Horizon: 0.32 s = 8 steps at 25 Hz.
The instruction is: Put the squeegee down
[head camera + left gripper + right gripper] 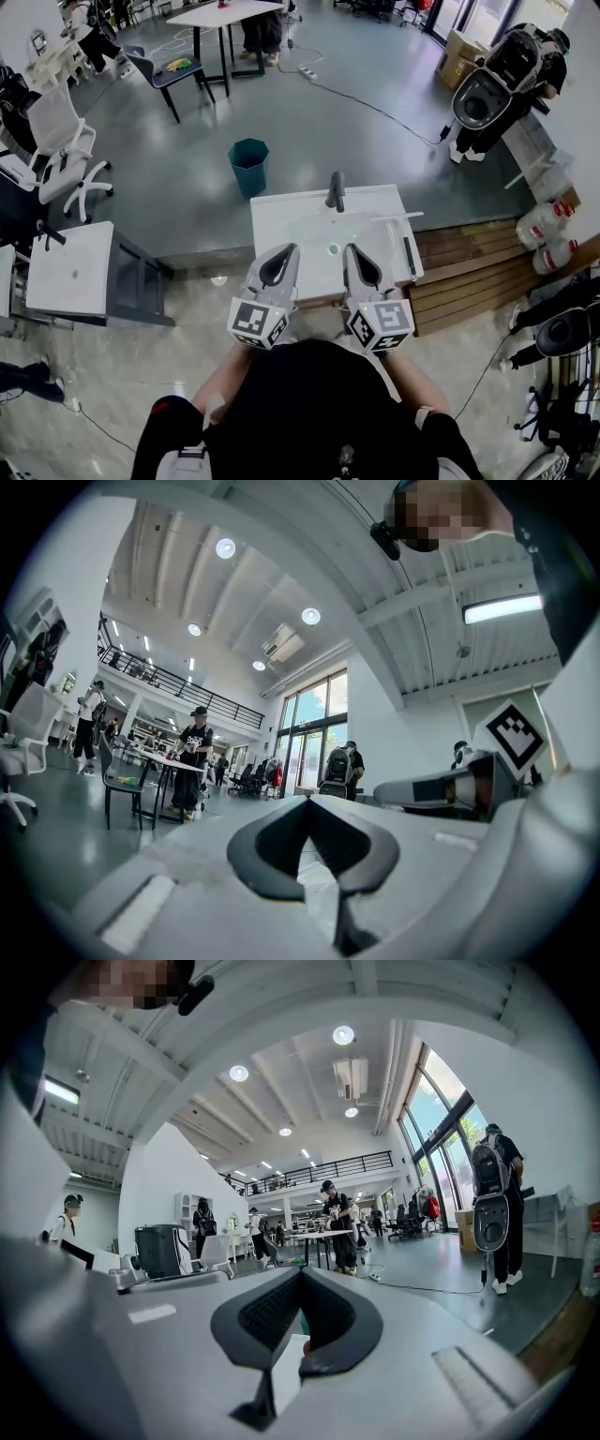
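In the head view a white sink counter (281,211) stands before me with a dark faucet (336,191) at its far edge. What looks like the squeegee (410,255), a thin dark handle below a pale crossbar, lies flat on the counter's right side, apart from both grippers. My left gripper (289,247) and right gripper (349,248) hover side by side over the counter's near edge, both shut and holding nothing. The left gripper view shows its jaws (307,799) meeting at the tip. In the right gripper view the jaws (300,1272) are likewise together. Neither gripper view shows the squeegee.
A teal bin (248,166) stands on the floor beyond the counter. A white cabinet (70,267) sits at the left, with office chairs (56,150) behind it. Wooden steps (469,272) and water jugs (548,230) lie to the right. People stand at distant tables.
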Available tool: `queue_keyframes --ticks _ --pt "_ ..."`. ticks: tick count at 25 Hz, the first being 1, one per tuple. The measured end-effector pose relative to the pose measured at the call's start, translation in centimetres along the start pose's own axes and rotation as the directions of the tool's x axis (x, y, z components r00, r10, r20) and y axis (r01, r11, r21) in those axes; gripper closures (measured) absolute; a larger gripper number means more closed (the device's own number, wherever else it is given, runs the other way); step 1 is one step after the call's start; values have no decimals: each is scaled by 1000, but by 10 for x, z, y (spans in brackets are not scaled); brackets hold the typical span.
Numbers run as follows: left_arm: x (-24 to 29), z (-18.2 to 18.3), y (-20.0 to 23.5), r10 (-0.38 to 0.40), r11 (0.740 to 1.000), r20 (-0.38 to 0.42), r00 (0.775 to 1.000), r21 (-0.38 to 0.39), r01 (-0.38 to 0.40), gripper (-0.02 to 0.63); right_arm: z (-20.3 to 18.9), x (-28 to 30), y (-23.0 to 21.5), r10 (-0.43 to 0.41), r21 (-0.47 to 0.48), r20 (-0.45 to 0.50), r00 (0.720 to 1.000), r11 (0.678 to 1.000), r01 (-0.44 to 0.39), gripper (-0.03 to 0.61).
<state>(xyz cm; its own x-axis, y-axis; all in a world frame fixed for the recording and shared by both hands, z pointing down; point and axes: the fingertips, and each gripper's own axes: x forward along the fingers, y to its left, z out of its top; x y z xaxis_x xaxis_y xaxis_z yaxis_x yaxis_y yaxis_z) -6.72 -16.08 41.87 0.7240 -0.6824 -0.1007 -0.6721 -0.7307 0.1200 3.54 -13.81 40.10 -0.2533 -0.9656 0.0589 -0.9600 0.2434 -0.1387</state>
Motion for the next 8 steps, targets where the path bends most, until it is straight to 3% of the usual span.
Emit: queue_keyframes --ticks 8 --pt "7 1 -2 -13 1000 -7 1000 -5 13 612 1 2 -4 -9 10 -8 1000 1000 9 577"
